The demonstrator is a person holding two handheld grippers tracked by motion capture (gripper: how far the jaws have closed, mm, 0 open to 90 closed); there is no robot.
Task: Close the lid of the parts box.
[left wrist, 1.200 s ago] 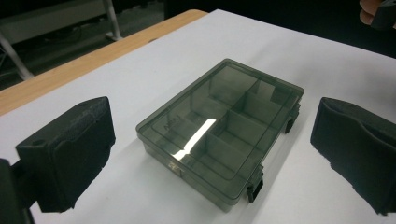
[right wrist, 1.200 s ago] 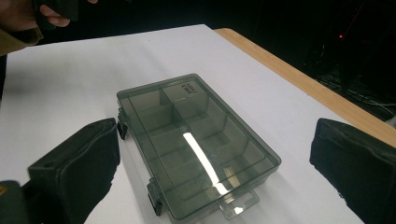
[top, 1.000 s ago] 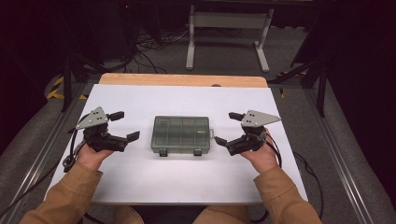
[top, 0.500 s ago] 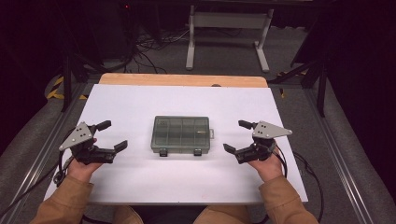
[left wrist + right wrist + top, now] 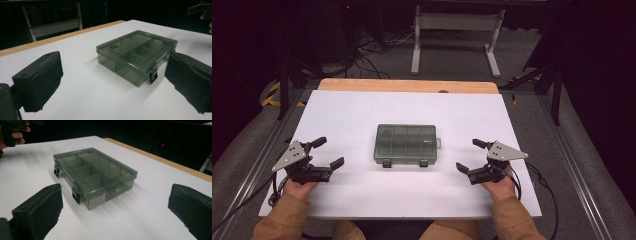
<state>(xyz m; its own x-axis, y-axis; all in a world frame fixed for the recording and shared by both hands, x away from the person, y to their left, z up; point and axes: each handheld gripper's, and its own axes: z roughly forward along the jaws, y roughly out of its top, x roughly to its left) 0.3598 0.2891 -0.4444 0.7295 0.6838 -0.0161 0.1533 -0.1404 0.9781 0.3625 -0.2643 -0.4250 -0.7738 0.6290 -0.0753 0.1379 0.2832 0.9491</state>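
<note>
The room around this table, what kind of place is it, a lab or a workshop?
Likely a lab or recording studio: a white table holds one compartment box, cables trail over a dark floor, and a metal stand sits behind.

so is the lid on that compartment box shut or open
Shut: the box lies flat with its clear lid down, and both black latches sit folded against the front wall.

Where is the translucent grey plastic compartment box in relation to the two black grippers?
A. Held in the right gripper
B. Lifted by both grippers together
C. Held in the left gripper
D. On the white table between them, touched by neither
D: the translucent grey plastic compartment box lies on the white table, with the left gripper and right gripper open at either side, apart from it.
</note>
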